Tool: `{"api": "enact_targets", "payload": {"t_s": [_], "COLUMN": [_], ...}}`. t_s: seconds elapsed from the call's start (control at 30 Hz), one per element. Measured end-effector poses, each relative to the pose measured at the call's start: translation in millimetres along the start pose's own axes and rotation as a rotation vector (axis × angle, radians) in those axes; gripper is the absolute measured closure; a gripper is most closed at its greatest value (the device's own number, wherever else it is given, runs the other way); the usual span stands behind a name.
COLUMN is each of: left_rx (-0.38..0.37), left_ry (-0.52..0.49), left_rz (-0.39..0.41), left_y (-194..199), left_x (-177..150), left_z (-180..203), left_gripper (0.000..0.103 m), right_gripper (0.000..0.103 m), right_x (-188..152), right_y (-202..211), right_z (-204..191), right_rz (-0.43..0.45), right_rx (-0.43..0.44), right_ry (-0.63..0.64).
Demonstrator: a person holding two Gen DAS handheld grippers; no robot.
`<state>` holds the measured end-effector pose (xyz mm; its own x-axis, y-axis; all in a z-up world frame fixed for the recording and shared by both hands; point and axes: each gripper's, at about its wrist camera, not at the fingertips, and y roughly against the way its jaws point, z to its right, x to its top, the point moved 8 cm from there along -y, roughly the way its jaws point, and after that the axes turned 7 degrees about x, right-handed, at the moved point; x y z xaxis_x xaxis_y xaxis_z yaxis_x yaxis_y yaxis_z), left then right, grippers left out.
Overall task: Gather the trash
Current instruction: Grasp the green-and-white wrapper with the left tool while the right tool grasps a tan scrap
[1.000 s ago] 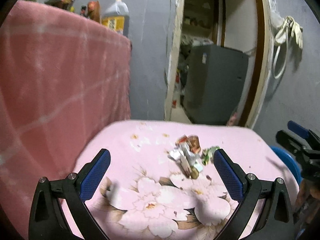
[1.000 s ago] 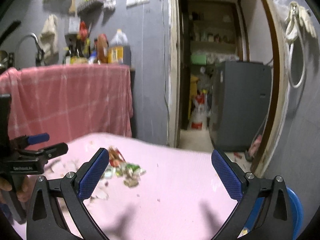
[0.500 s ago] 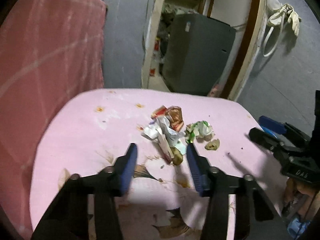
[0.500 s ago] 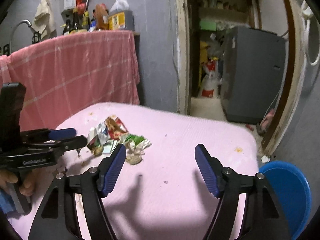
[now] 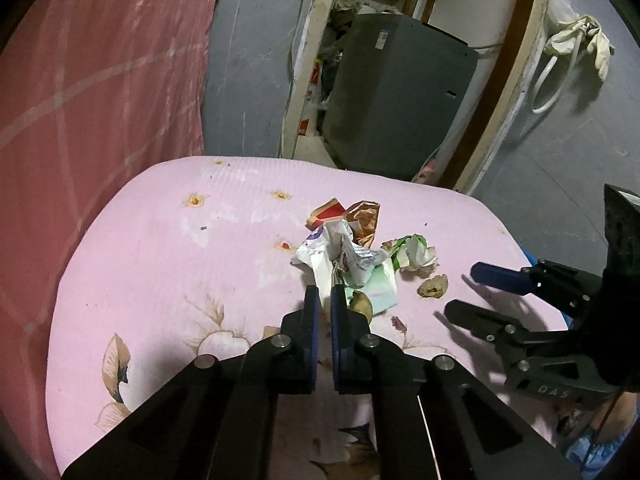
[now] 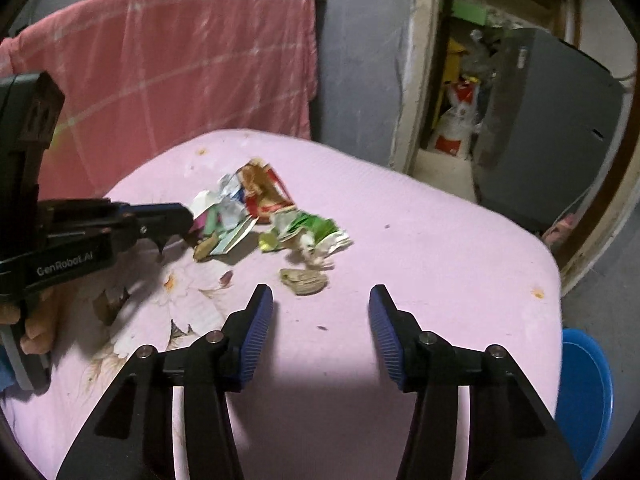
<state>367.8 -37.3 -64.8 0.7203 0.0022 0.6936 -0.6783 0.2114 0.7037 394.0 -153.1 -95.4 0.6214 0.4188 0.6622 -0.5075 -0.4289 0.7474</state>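
While my left gripper [image 5: 325, 300] pinches its jaws together on the white crumpled wrapper [image 5: 332, 258] in the trash pile [image 6: 264, 216] mid-table (pink floral tablecloth [image 6: 420, 240]), my right gripper [image 6: 320, 312] is closing, nothing between its jaws, brown scrap [image 6: 304, 280] just ahead.

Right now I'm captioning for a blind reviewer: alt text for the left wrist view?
The left gripper, fingers shut, meets a crumpled white wrapper in a trash pile on a pink floral table. The right gripper reaches in from the right.
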Motion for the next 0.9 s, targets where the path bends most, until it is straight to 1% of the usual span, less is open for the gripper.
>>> {"api": "enact_targets", "payload": {"t_s": [0.1,0.2,0.4,0.43,0.47,0.53,0.6,0.7,0.8,0.9], "left_rx": [-0.002,-0.005,-0.018,-0.017,-0.015,-0.008,-0.001,0.005,0.029,0.049], "left_ry": [-0.005,-0.011,-0.035,-0.038,-0.040,-0.039,-0.034,-0.029,-0.053,-0.083], "left_rz": [-0.003,0.002,0.026,0.030,0.033,0.045,0.067,0.130,0.190,0.253], "left_y": [0,1,6,7,6,8,12,26,42,57], "left_x": [0,-1,-2,-2,-1,-1,0,3,5,8], "left_z": [1,4,10,10,11,11,10,9,12,18], "left_gripper": [0.100,0.102,0.103,0.103,0.103,0.103,0.103,0.103,0.103,0.103], "right_gripper": [0.060,0.063,0.078,0.082,0.084,0.084,0.085,0.085,0.085,0.085], "right_x": [-1,1,6,6,7,8,9,12,15,18], "right_y": [-7,-11,-20,-20,-19,-18,-16,-8,6,26], "right_z": [-1,-1,-6,-6,-5,-5,-4,-4,-5,-8], "right_rz": [-0.035,-0.045,-0.075,-0.076,-0.073,-0.065,-0.051,-0.010,0.062,0.153], "right_rx": [0.021,0.045,0.081,0.084,0.085,0.093,0.088,0.063,0.046,0.016], "right_ry": [-0.001,-0.014,-0.011,-0.012,-0.016,-0.029,-0.034,-0.031,-0.030,-0.017]}}
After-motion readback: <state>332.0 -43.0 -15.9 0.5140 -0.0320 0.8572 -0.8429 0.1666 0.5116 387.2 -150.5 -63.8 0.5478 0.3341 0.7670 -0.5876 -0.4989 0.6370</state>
